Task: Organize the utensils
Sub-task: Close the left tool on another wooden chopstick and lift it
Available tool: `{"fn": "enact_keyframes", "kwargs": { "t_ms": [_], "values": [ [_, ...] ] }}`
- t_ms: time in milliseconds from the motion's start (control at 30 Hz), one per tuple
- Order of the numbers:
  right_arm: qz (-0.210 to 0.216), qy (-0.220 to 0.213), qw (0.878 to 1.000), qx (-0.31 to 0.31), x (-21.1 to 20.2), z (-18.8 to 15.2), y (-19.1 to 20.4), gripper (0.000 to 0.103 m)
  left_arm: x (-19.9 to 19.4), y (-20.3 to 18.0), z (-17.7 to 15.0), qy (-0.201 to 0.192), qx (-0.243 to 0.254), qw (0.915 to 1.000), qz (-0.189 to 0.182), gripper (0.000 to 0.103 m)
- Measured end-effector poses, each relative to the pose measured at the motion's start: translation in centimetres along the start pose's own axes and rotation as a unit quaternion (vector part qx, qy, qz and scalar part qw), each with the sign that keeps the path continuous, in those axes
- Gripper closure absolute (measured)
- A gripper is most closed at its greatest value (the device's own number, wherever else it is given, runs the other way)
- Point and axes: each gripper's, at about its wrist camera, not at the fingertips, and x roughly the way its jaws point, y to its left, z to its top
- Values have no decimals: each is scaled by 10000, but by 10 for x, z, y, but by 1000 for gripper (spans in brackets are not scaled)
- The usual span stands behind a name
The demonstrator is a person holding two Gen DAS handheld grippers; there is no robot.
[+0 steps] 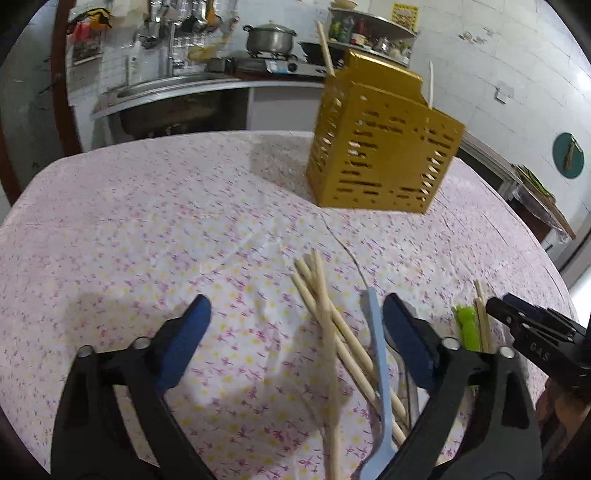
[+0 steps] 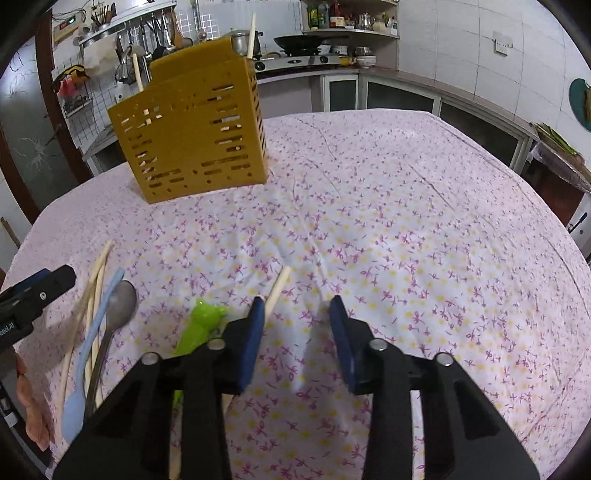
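A yellow slotted utensil holder (image 1: 384, 147) stands on the floral tablecloth, with two chopsticks sticking out of it; it also shows in the right wrist view (image 2: 192, 133). My left gripper (image 1: 295, 325) is open above several wooden chopsticks (image 1: 332, 332) and a light blue spoon (image 1: 376, 354). My right gripper (image 2: 297, 317) is open and empty; it shows at the right in the left wrist view (image 1: 517, 317). A green utensil (image 2: 201, 325) and one chopstick (image 2: 275, 291) lie by its left finger. A metal spoon (image 2: 120, 306) lies beside the blue spoon (image 2: 92, 343).
The table (image 2: 406, 221) is covered by a pink floral cloth. Behind it is a kitchen counter with a stove and pot (image 1: 271, 38), a sink (image 1: 166, 88) and shelves (image 2: 351, 22).
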Motion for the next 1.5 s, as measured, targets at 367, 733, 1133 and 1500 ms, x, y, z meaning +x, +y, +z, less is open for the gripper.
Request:
{"fn": "enact_keyframes", "kwargs": {
  "t_ms": [367, 733, 1133, 1500],
  "values": [
    [67, 254, 9997, 21, 8, 7, 12, 82, 22, -1, -2, 549, -77, 9984, -61, 56],
    [240, 420, 9984, 285, 16, 10, 10, 83, 27, 2, 3, 563, -124, 9983, -40, 63],
    [55, 688, 9975, -157, 25, 18, 23, 82, 35, 4, 12, 815, -184, 9965, -15, 71],
    [527, 566, 9970, 103, 23, 20, 6, 96, 27, 7, 12, 715, -408, 9965, -115, 98]
  ]
}}
